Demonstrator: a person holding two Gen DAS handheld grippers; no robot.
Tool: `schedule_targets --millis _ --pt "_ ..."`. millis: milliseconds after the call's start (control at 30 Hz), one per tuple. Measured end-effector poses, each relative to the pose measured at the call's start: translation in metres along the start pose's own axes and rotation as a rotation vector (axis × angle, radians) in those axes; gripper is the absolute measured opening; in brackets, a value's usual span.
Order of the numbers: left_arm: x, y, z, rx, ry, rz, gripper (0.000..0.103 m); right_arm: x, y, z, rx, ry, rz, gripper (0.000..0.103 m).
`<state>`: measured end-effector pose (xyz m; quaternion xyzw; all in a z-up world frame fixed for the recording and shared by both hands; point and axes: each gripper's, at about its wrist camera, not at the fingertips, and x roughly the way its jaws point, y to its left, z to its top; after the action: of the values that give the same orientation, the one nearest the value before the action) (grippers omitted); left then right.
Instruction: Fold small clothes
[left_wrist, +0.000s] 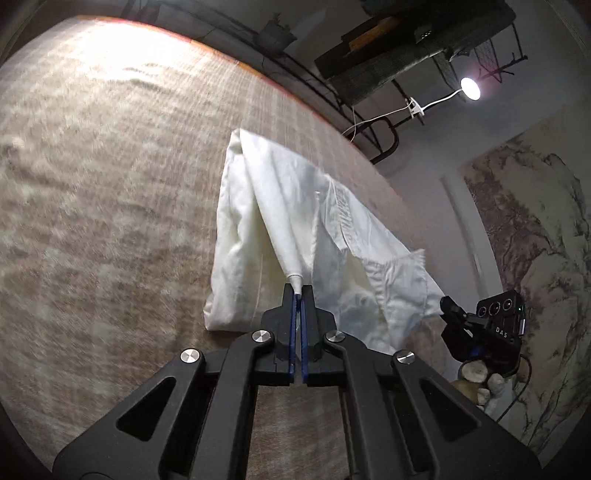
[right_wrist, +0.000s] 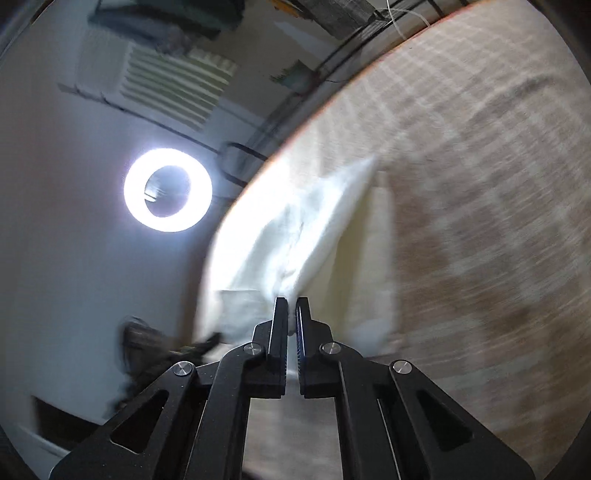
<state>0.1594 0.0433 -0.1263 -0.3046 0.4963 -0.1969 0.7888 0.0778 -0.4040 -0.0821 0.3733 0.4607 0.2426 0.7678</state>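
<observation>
A small white garment (left_wrist: 280, 236) hangs partly lifted over a beige checked cloth surface (left_wrist: 110, 184). My left gripper (left_wrist: 298, 291) is shut on a bunched edge of the garment. The right gripper (left_wrist: 452, 308) shows at the right of the left wrist view, at another corner of the garment. In the right wrist view my right gripper (right_wrist: 291, 301) is shut on the white garment (right_wrist: 314, 236), which stretches away from its tips above the checked surface (right_wrist: 480, 184). Both views are blurred by motion.
The surface's far edge (left_wrist: 295, 96) has a dark metal rail behind it. A lit lamp (left_wrist: 470, 88) is clipped at the back right. A ring light (right_wrist: 168, 190) glows by the wall, left of the surface edge. A painted wall (left_wrist: 535, 240) stands right.
</observation>
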Motion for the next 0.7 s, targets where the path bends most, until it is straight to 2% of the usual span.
schedule_targets --millis 67,133,233,300,400,500,600,700 --pt "0.004 0.012 0.001 -0.023 0.013 0.048 0.000 0.004 -0.002 -0.004 -0.021 0.023 -0.072 0.003" --pt "0.013 0.023 -0.003 -0.047 0.038 0.075 0.000 0.019 -0.008 -0.012 -0.055 0.076 -0.220 0.003" --pt "0.017 0.021 -0.010 -0.030 0.043 0.090 0.000 0.026 -0.006 -0.017 -0.108 0.116 -0.318 0.007" --pt "0.013 0.015 -0.010 0.010 0.027 0.109 0.000 0.021 0.003 -0.020 -0.139 0.109 -0.331 0.007" --pt "0.006 0.006 -0.010 0.032 0.000 0.136 0.000 0.004 0.027 -0.025 -0.212 0.029 -0.322 0.007" --pt "-0.004 -0.001 -0.009 0.027 -0.036 0.165 0.000 0.005 0.063 -0.036 -0.390 -0.019 -0.310 0.007" --pt "-0.007 -0.027 -0.012 0.124 -0.077 0.192 0.000 0.029 0.078 -0.043 -0.484 0.033 -0.291 0.007" --pt "0.004 -0.051 -0.019 0.221 -0.080 0.169 0.000 0.069 0.083 -0.048 -0.563 0.106 -0.313 0.007"
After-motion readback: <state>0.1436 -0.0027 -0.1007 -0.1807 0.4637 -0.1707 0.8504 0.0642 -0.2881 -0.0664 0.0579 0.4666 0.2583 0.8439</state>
